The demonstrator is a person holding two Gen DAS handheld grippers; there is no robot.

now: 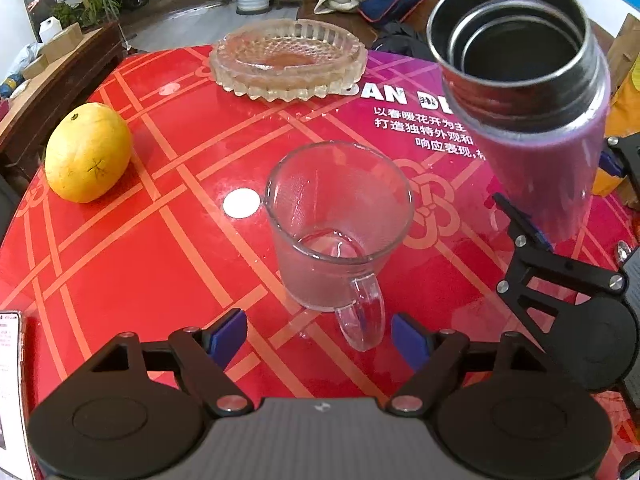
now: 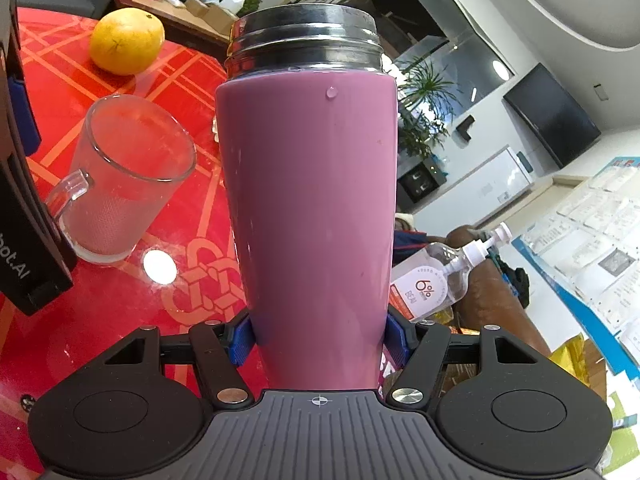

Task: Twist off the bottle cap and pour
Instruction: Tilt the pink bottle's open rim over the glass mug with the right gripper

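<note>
My right gripper (image 2: 320,340) is shut on the purple thermos bottle (image 2: 312,208), its blue pads pressed on the lower body. The bottle's cap is off; its steel threaded mouth (image 1: 512,40) is open and the bottle (image 1: 560,168) hangs tilted above the table, right of the glass mug (image 1: 340,224). The mug stands upright on the red table (image 1: 120,264), handle towards me, with only a trace of water at the bottom. It also shows in the right wrist view (image 2: 128,176). My left gripper (image 1: 320,336) is open and empty, its pads either side of the mug's handle without touching. No cap is in view.
A yellow citrus fruit (image 1: 88,152) lies at the left of the table, and a glass ashtray (image 1: 288,60) sits at the far side. A phone (image 1: 10,384) lies at the left edge. A pump bottle (image 2: 436,276) lies on a brown sofa beyond the table.
</note>
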